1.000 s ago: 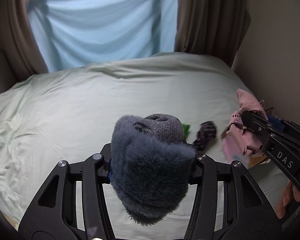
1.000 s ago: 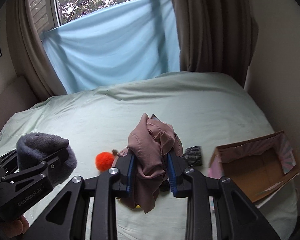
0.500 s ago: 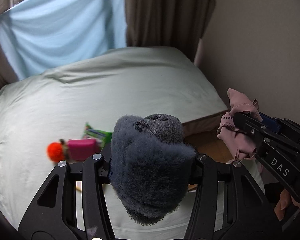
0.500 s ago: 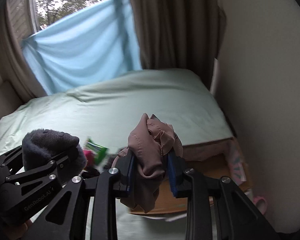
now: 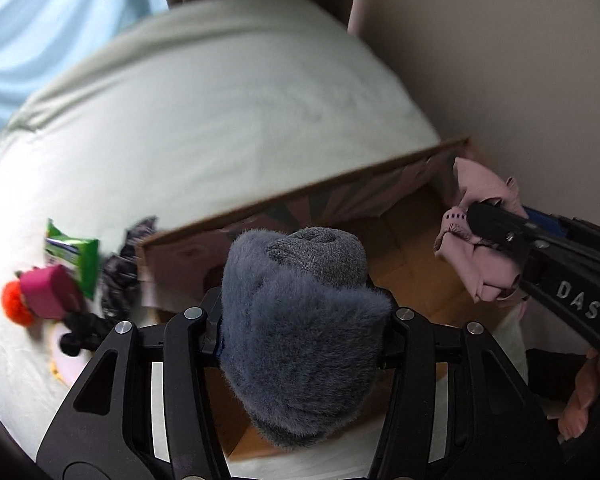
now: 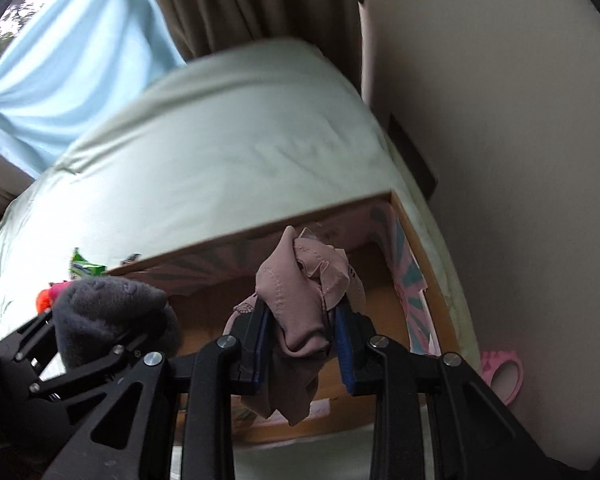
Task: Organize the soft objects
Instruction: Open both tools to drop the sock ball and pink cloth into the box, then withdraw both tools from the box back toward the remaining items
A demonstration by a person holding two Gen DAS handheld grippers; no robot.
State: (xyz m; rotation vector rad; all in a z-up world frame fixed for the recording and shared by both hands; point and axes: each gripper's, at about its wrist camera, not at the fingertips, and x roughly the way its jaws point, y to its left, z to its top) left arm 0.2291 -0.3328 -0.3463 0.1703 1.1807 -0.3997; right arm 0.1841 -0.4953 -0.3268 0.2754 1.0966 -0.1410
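L gripper (image 5: pixel 300 320) jaws clamped on fuzzy sock (image 5: pixel 303 340), R gripper (image 6: pixel 301 344) jaws on pink cloth (image 6: pixel 303 304), above box (image 6: pixel 415 264)

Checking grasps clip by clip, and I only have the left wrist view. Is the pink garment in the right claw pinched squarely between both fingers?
Observer: Yes. The right wrist view shows the pink garment bunched between the two blue-padded fingers of the right claw, with a tail hanging below them.
Reviewer: Is it over the cardboard box?
Observer: It lines up with the open cardboard box, with bare box floor showing behind it. I cannot tell how high it is above the box.
Reviewer: Is there anything past the bed on that side?
Observer: A pink slipper lies beyond the bed's edge, next to the wall.
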